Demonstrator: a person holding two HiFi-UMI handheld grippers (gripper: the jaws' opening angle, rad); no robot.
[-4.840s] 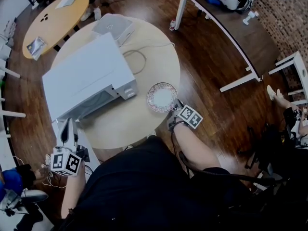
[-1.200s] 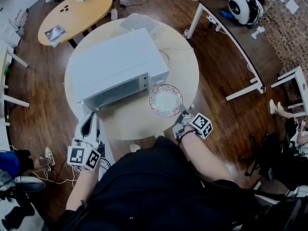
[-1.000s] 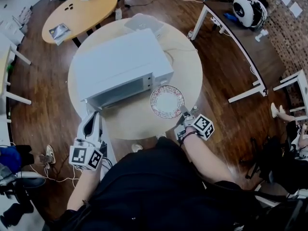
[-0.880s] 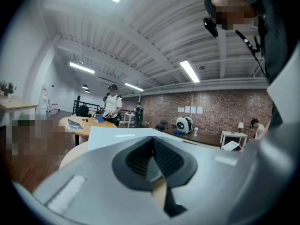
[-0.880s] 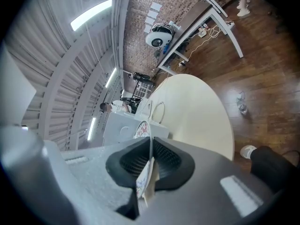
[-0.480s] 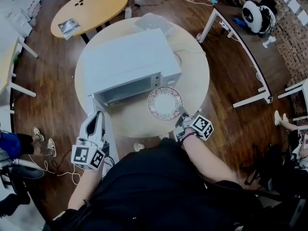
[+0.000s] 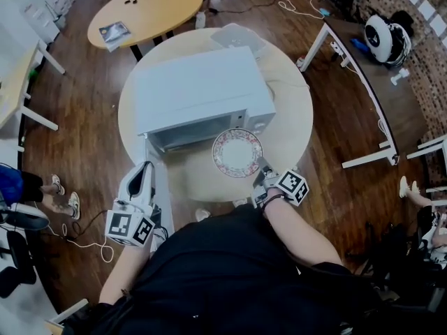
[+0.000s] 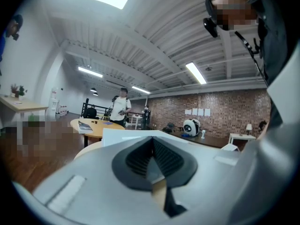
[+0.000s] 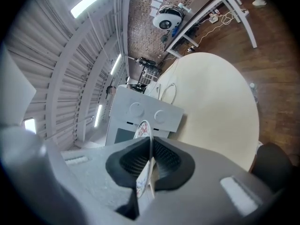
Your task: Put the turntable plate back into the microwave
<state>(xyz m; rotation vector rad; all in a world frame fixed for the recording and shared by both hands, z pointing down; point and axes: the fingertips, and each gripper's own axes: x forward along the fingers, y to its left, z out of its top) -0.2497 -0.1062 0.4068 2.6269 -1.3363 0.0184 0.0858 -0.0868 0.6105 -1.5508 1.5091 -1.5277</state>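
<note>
The white microwave [image 7: 199, 89] stands on a round beige table [image 7: 293, 128], its dark front facing me. A white panel [image 7: 159, 183], which looks like its open door, juts out from the front left corner. The patterned turntable plate [image 7: 237, 152] hangs just before the front's right part. My right gripper [image 7: 260, 170] is shut on its near rim. In the right gripper view the plate [image 9: 142, 129] stands edge-on between the pads of the right gripper [image 9: 151, 146], with the two-knob panel [image 9: 146, 112] beyond. My left gripper [image 7: 145, 167] sits left of the door panel, shut and empty. In its own view the left gripper [image 8: 152, 146] points toward the microwave [image 8: 125, 136].
A flat grey device [image 7: 239, 36] and a cable [image 7: 283, 82] lie on the table behind the microwave. An oval wooden table [image 7: 143, 9] stands further back, a long dark desk [image 7: 363, 68] at the right. People [image 8: 121, 109] stand far off in the room.
The plate, with my right gripper on it, has shifted left along the microwave's front, from beside the right corner to before the front. The left gripper has moved very little.
</note>
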